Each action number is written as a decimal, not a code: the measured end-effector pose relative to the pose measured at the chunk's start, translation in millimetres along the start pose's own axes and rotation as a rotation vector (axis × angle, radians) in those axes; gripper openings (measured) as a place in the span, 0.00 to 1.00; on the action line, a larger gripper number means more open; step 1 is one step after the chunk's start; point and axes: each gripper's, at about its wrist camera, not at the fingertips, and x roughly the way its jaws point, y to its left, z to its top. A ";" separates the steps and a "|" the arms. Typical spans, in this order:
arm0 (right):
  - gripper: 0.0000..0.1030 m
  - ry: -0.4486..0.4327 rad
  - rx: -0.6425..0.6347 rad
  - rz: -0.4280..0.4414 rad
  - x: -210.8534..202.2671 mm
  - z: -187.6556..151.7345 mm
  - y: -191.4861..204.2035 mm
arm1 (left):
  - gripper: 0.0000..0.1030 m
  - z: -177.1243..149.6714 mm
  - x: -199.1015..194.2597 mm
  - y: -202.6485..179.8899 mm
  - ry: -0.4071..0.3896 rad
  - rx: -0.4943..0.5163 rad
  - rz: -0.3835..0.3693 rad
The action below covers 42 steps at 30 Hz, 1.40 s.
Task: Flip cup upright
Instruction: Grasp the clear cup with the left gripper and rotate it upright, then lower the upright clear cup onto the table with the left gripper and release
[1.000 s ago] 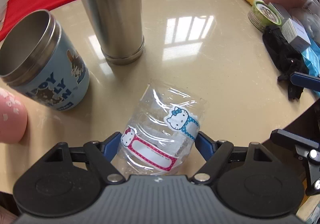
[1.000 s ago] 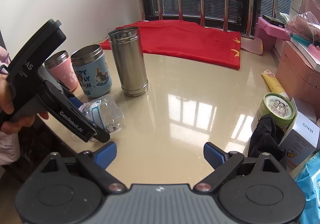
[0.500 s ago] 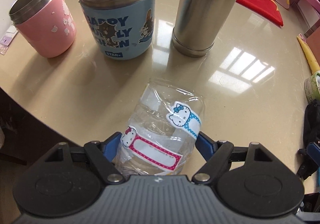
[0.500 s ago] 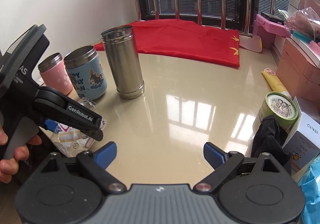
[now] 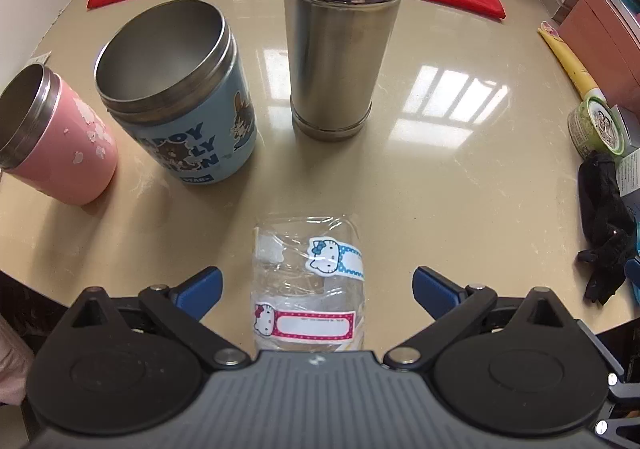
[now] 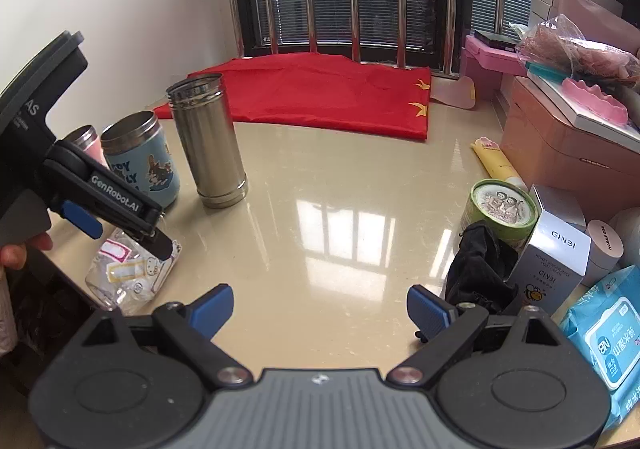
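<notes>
The beige counter (image 5: 460, 185) carries everything, and a red cloth (image 6: 328, 101) lies at its far side under the window. In front of the cloth stand three open metal containers in a row: a tall steel tumbler (image 5: 340, 49), a blue cartoon mug (image 5: 180, 105) and a pink mug (image 5: 52, 141), all with the mouth upward.

The clear plastic cup (image 5: 308, 285) with Hello Kitty stickers is at the near edge of the counter, in front of the blue mug and well apart from the tumbler. In the left wrist view its sticker labels read level and its long axis seems to run up from the counter. In the right wrist view the cup (image 6: 132, 269) looks tilted, and which end is the mouth cannot be told through the crumpled clear wall.

The left gripper (image 5: 316, 285) is over the cup from the near side, pointing down and forward. Its blue fingers (image 5: 200, 289) are spread wide on both sides of the cup and are apart from its wall. In the right wrist view the left gripper (image 6: 120, 225) comes in from the left, with a hand (image 6: 20, 253) under its body.

The right gripper (image 6: 320, 309) hovers above the near middle of the counter, level, with its fingers (image 6: 430, 313) spread and nothing between them. A black cloth (image 6: 480, 269) lies just beside its right finger.
</notes>
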 end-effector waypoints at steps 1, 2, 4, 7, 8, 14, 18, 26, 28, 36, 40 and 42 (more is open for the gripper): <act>0.91 -0.003 0.002 -0.003 -0.7 0.4 -0.3 | 1.00 2.9 1.1 -1.0 0.007 0.008 0.009; 0.91 -0.005 0.005 -0.004 -1.5 0.9 -0.1 | 1.00 6.5 5.0 -2.0 0.018 0.017 0.016; 0.91 -0.011 0.007 -0.006 -3.3 1.1 0.1 | 1.00 12.8 17.1 -4.3 0.060 0.033 0.036; 0.91 -0.020 0.006 -0.013 -7.2 0.2 1.8 | 0.66 12.3 32.2 -0.3 0.118 0.012 0.025; 0.91 -0.021 0.005 -0.014 -8.0 0.1 2.1 | 0.63 10.3 31.0 3.7 0.119 -0.012 -0.001; 0.91 -0.036 -0.013 -0.038 -11.6 -0.7 9.8 | 0.62 -17.9 -22.3 25.3 -0.185 -0.069 -0.128; 0.91 -0.079 -0.016 -0.050 -13.6 -3.6 26.0 | 0.63 -53.7 -46.5 38.9 -0.533 -0.105 -0.198; 0.91 -0.148 0.012 -0.090 -4.3 -27.7 42.9 | 0.63 -98.7 -17.0 22.1 -0.904 -0.013 -0.114; 0.91 -0.164 0.025 -0.092 -0.9 -32.2 45.2 | 0.63 -111.9 -5.6 17.5 -0.949 0.021 -0.095; 0.91 -0.217 0.058 -0.087 7.3 -44.1 55.5 | 0.65 -154.9 32.9 12.2 -1.120 0.063 -0.057; 0.91 -0.226 0.060 -0.091 6.1 -49.0 58.6 | 0.75 -164.9 43.0 12.7 -1.088 0.074 -0.064; 0.91 -0.232 0.060 -0.093 3.8 -50.5 60.0 | 0.77 -166.8 43.2 14.3 -1.083 0.066 -0.062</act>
